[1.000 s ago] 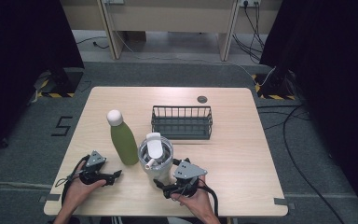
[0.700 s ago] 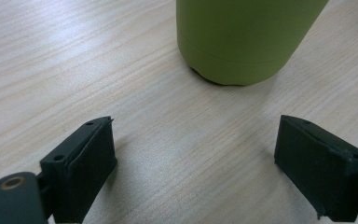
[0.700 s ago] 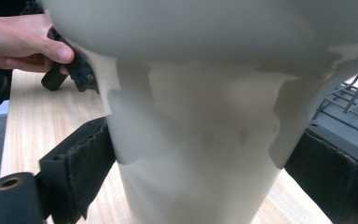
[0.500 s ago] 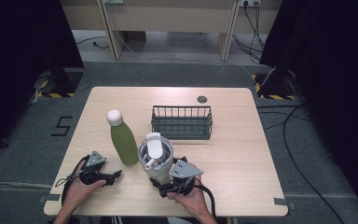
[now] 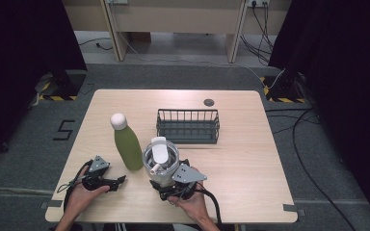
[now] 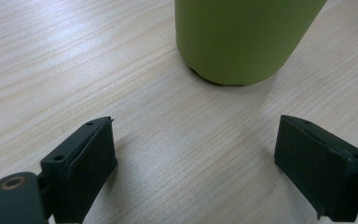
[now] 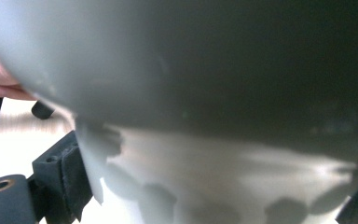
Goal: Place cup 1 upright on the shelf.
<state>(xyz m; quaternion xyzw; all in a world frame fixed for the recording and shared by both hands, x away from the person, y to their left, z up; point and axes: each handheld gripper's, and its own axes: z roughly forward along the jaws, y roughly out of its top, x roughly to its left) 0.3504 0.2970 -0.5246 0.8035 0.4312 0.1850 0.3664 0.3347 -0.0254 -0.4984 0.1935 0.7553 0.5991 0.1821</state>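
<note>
From the high view, a wooden table (image 5: 250,159) stands on a grey floor. A green bottle (image 5: 126,144) with a white cap stands upright on the left part of the table. Just to its right is a silver cup (image 5: 160,161) with a clear lid and a white flap on top. Behind the cup is a dark wire basket (image 5: 188,126), and a small dark round thing (image 5: 208,102) lies near the far edge. The left gripper (image 5: 120,179) lies low on the table in the person's left hand (image 5: 79,196), just in front of the bottle and a little to its left. The right gripper (image 5: 158,184) is in the right hand (image 5: 191,204), right up against the near side of the cup. From the left gripper view, the two black jaws are spread wide apart with bare table between them. The base of the bottle (image 6: 242,39) stands a little ahead of them, not touching. From the right gripper view, the cup (image 7: 214,93) is very close and blurry. A black jaw sits on each side of the cup's bottom, and the left jaw seems to touch it. I cannot tell if the jaws are squeezing the cup or just around it.
</note>
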